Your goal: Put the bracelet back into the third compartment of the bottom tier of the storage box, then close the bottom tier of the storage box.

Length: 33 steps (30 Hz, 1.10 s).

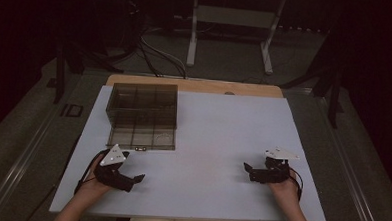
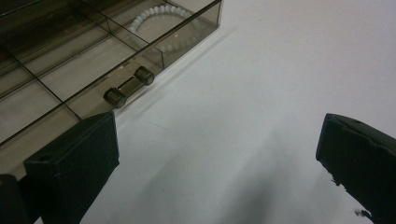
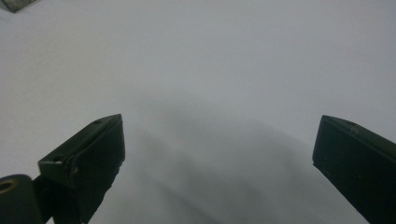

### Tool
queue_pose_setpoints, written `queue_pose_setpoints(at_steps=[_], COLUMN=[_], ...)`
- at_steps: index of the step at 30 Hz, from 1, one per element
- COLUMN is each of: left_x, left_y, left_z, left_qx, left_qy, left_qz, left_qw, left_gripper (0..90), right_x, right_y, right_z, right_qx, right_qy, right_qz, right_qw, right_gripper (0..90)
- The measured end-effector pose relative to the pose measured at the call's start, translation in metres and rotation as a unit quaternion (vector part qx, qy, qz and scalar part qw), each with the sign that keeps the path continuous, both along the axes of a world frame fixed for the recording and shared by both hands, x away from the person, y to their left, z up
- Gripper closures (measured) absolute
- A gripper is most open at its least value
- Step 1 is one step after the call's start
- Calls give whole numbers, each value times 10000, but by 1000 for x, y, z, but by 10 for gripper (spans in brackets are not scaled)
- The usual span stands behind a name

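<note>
The left gripper [image 1: 131, 178] sits at the lower left of the high view, low over the white table [image 1: 223, 136], with the person's left hand [image 1: 97, 179] wrapped around its body. Its jaws stand wide apart and grip nothing; in the left gripper view bare white surface lies between the two black jaws. Just beyond its tip, toward the upper left of that view, is the front wall of a smoky clear plastic organizer box [image 2: 70, 60], divided into compartments. A small barrel-shaped latch [image 2: 129, 87] sits on the middle of the front wall, near the left jaw but not touching it. In the compartment at the box's near corner, at the top of that view, lies a white bead bracelet [image 2: 159, 14], flat on the floor of the compartment.

In the high view the box [image 1: 141, 115] occupies the left half of the table, its lid standing open behind it, and the gripper rests just in front of its near left corner.

The right gripper [image 1: 254, 172] lies at the lower right of the high view, held by the right hand [image 1: 285, 182], well apart from the box. Its jaws are likewise spread wide and carry nothing; the right gripper view has plain table and soft shadow between them.

Behind the table, at the top of the frame, a pale metal stand [image 1: 233, 22] and some cables [image 1: 156, 53] rest on the dark floor.
</note>
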State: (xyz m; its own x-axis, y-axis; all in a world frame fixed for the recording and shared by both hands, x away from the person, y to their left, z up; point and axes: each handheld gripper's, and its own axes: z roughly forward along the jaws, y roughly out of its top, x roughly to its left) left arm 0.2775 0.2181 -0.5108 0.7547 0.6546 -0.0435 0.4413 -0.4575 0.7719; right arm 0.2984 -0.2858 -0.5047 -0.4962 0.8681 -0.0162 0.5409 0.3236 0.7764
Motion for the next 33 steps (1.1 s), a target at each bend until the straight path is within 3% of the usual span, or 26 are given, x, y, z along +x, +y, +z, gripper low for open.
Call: queue_pose_setpoints(at_steps=[23, 33], left_x=[0, -3], left_y=[-1, -4], left_z=[-1, 7], left_qx=[14, -110], left_qy=[26, -25], left_qz=[-41, -103], left_qw=[10000, 9999], left_gripper=[7, 7], right_x=[-1, -2], right_y=[1, 1], right_z=[-2, -1], right_qx=[35, 27], right_qy=[27, 13], right_qz=[104, 97], right_qw=[9999, 9999], right_gripper=[23, 23])
